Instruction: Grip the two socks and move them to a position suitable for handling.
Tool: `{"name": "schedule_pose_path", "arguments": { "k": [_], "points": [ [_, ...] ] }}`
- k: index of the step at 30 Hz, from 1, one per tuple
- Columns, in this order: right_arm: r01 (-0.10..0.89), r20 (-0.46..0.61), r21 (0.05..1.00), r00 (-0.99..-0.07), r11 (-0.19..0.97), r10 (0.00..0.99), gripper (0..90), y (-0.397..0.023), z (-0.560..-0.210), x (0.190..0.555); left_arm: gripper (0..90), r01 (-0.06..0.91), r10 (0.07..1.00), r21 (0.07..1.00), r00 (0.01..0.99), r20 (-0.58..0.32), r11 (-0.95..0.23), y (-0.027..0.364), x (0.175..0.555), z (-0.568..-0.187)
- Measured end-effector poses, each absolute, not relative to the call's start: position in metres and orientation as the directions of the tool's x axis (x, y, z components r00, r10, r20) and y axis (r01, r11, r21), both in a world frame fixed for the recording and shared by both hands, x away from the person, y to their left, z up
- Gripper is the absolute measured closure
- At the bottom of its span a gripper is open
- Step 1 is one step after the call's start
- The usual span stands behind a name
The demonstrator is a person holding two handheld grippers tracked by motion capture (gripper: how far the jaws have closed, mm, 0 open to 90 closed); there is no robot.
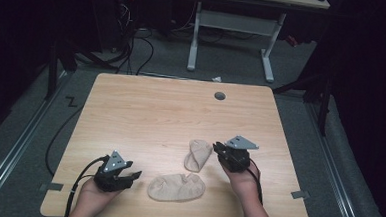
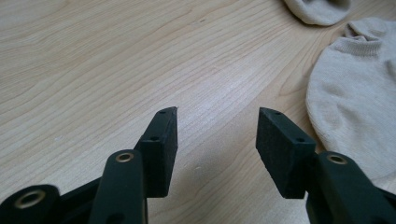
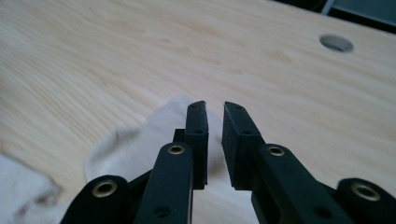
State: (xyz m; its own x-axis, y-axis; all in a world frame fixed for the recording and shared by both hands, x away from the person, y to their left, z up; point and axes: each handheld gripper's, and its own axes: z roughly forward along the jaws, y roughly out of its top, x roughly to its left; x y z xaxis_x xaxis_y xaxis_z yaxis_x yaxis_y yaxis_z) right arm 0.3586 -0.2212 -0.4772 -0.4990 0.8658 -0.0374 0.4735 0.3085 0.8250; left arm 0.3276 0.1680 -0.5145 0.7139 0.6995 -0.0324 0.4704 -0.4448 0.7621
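Observation:
Two beige ankle socks lie on the wooden table (image 1: 151,111). The larger sock (image 1: 176,187) (image 2: 355,93) lies flat near the front edge. The smaller sock (image 1: 197,155) (image 2: 317,8) (image 3: 135,144) is folded over, just behind it. My left gripper (image 1: 131,178) (image 2: 217,114) rests low at the front left, a little left of the larger sock, jaws wide open over bare wood. My right gripper (image 1: 218,149) (image 3: 215,106) hovers at the right edge of the smaller sock. Its jaws stand a narrow gap apart with nothing between them, and the sock shows below and behind them.
A round cable hole (image 1: 219,96) (image 3: 336,43) sits near the table's far edge. Grey tape tabs mark the front corners (image 1: 51,186) (image 1: 300,194). Beyond the table stand a white desk frame (image 1: 233,25) and floor cables (image 1: 134,50). The surroundings are dark.

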Motion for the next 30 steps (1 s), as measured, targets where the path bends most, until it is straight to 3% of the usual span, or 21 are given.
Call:
{"name": "schedule_pose_path", "arguments": {
  "k": [4, 10, 13, 16, 18, 21, 22, 30],
  "points": [
    [0.493, 0.003, 0.822, -0.503, 0.284, 0.864, 74.6, -0.222, -0.483, 0.353, 48.9, 0.474, 0.699, 0.757, 0.714, -0.032, -0.45, 0.163, 0.33, -0.516],
    [0.498, -0.004, 0.791, -0.578, 0.356, 0.816, 69.1, -0.168, -0.484, 0.383, 48.8, 0.464, 0.692, 0.754, 0.722, -0.017, -0.465, 0.158, 0.33, -0.516],
    [0.56, 0.004, 0.745, -0.547, 0.363, 0.837, 60.1, -0.149, -0.497, 0.408, 48.9, 0.461, 0.689, 0.753, 0.725, -0.014, -0.47, 0.159, 0.329, -0.516],
    [0.614, 0.006, 0.699, -0.518, 0.367, 0.856, 57.2, -0.14, -0.513, 0.425, 48.9, 0.462, 0.69, 0.755, 0.724, -0.018, -0.465, 0.162, 0.328, -0.516],
    [0.642, -0.014, 0.665, -0.502, 0.383, 0.865, 59.2, -0.137, -0.522, 0.431, 48.8, 0.461, 0.69, 0.758, 0.724, -0.019, -0.462, 0.165, 0.327, -0.515],
    [0.634, -0.051, 0.662, -0.495, 0.4, 0.867, 79.0, -0.137, -0.521, 0.432, 48.9, 0.463, 0.695, 0.761, 0.719, -0.023, -0.454, 0.168, 0.326, -0.515],
    [0.631, -0.057, 0.658, -0.503, 0.411, 0.863, 81.6, -0.136, -0.521, 0.432, 48.8, 0.465, 0.697, 0.764, 0.717, -0.028, -0.448, 0.17, 0.327, -0.514],
    [0.57, -0.019, 0.722, -0.55, 0.392, 0.835, 83.4, -0.134, -0.497, 0.428, 48.8, 0.465, 0.701, 0.769, 0.713, -0.031, -0.439, 0.171, 0.327, -0.512]
  ]
}}
